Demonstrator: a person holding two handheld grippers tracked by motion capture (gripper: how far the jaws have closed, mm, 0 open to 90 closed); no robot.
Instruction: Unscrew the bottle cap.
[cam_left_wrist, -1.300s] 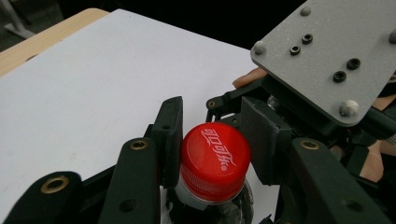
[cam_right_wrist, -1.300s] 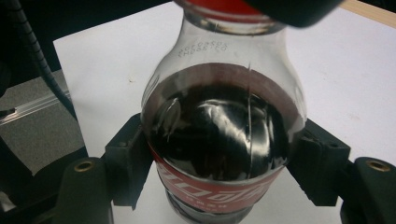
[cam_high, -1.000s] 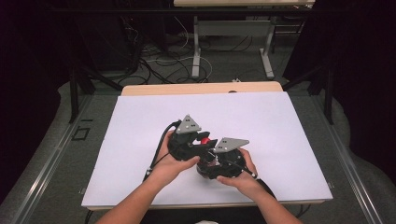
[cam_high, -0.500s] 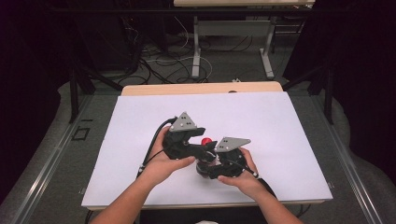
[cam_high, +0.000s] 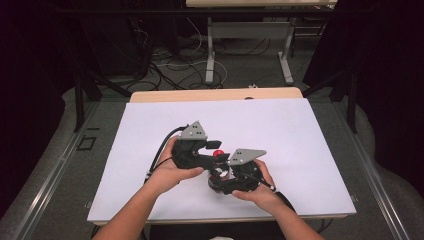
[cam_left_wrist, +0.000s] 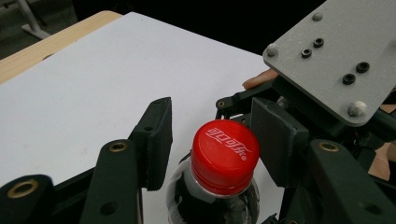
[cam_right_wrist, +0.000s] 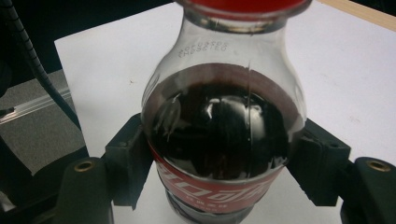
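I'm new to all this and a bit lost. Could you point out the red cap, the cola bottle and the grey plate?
red cap (cam_left_wrist: 225, 150), left gripper view, on its printed top.
cola bottle (cam_right_wrist: 219, 135), right gripper view, on its dark filled body.
grey plate (cam_left_wrist: 334, 51), left gripper view, on its flat face.

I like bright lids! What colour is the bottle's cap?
Red, with white writing on top; the cap shows best in the left gripper view.

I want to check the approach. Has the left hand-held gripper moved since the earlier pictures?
Yes. In the high view the left hand-held gripper has shifted slightly left, toward the left edge of the white table, away from the bottle's red cap.
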